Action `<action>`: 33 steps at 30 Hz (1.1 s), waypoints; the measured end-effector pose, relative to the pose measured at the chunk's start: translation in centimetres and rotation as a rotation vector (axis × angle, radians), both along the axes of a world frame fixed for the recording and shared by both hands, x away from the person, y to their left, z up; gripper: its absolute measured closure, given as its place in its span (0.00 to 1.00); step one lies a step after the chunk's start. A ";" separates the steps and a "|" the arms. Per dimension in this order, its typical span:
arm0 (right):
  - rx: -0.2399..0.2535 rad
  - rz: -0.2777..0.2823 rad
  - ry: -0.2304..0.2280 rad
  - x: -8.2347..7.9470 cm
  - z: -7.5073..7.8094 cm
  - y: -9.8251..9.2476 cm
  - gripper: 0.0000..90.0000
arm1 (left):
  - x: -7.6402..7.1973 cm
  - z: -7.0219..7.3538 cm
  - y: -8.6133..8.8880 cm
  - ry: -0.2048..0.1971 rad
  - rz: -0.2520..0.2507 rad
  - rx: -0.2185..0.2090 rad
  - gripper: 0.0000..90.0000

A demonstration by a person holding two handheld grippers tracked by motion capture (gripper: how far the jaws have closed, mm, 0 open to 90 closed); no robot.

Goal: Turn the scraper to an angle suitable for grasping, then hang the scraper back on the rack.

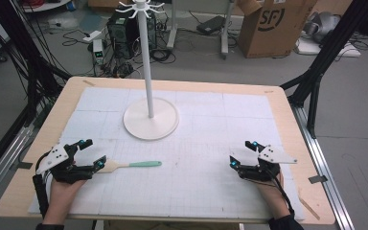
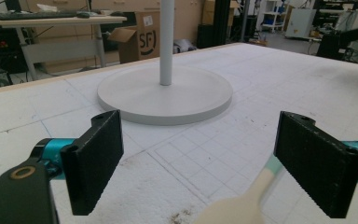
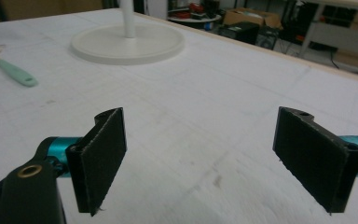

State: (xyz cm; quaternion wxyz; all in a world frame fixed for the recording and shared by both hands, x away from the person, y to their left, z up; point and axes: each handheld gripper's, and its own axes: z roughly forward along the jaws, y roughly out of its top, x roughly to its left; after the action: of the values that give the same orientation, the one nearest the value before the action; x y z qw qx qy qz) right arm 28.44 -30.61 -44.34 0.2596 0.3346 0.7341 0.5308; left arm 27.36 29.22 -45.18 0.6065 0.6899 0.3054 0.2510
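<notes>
Spatula [image 1: 130, 165] lies between your left gripper's [image 1: 90, 154] released fingers [image 2: 93, 163]; right gripper [image 1: 242, 152] is released, empty. Clench off-center and it pivots toward 3 o'clock.

Spatula [image 1: 124, 166]: pale wood blade, matt mint handle, looks rubbery. Stand [image 1: 150, 118]: smooth white, prob. plastic, slight sheen. Table [image 1: 287, 120]: light wood edge w/ matt white gridded mat [image 1: 206, 143], scuffed. Pads [image 3: 100, 158]: black, rough.

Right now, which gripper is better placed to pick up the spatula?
Left. The left gripper is open beside the spatula, whose wooden end lies between its jaws. The right gripper is open, far across the table.
</notes>
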 end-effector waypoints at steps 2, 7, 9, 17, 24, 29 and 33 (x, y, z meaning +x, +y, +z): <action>0.034 -0.028 0.005 0.0 -0.4 -0.6 0.18 | 0.0 0.0 0.0 -0.005 0.003 0.003 0.18; 0.058 -0.053 0.008 0.0 -0.4 -1.0 0.18 | 0.0 0.0 0.1 0.003 0.003 -0.009 0.18; 0.077 -0.057 0.021 0.2 -0.4 -1.2 0.18 | 0.1 0.0 0.1 0.008 0.007 -0.016 0.18; 0.044 -0.041 0.012 0.1 -0.5 -0.9 0.19 | 0.2 0.6 0.0 0.020 -0.014 -0.030 0.18; 0.058 -0.040 0.025 0.2 -0.5 -1.0 0.19 | 0.9 2.6 -1.5 0.078 -0.155 0.087 0.18; 0.055 -0.039 0.026 0.2 -0.5 -0.9 0.19 | 1.8 2.5 -3.6 0.133 -0.273 0.206 0.17; 0.050 -0.036 0.020 0.2 -0.5 -0.9 0.19 | 2.4 2.0 -4.9 0.167 -0.314 0.280 0.19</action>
State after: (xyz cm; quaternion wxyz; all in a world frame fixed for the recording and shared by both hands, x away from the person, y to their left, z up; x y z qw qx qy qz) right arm 28.65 -31.54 -44.81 0.2532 0.3594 0.7172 0.5407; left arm 29.77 24.29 -43.17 0.5091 0.8247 0.2055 0.1356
